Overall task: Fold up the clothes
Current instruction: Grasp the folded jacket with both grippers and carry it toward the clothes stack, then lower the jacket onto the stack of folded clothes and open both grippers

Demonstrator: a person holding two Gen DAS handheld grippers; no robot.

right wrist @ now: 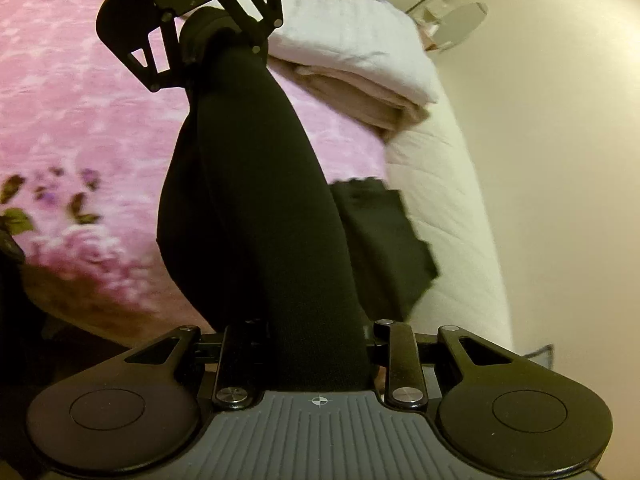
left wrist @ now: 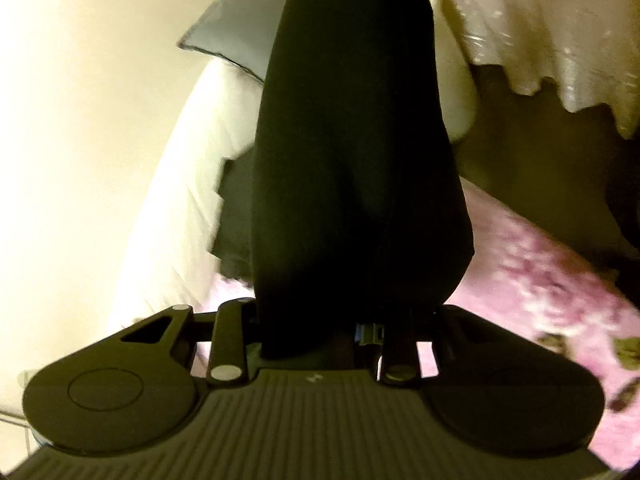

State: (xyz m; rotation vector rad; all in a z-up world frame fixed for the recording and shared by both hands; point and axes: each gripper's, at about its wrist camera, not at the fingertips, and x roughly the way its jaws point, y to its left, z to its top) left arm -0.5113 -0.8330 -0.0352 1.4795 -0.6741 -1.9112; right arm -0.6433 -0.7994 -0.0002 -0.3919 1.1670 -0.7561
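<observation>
Black garment (right wrist: 256, 208) hangs stretched between left claw (right wrist: 208, 46) and right claw (right wrist: 320, 344) (both clamped on it) above pink bedspread (right wrist: 80, 100).

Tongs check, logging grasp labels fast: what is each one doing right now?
Left tongs: closed on the black stretched fabric garment.
Right tongs: closed on the same garment's other end.

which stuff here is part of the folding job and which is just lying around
In the job: black garment stretched between left gripper and right gripper; bed.
Lying about: folded white and beige linens, dark cloth, grey pillow.
</observation>
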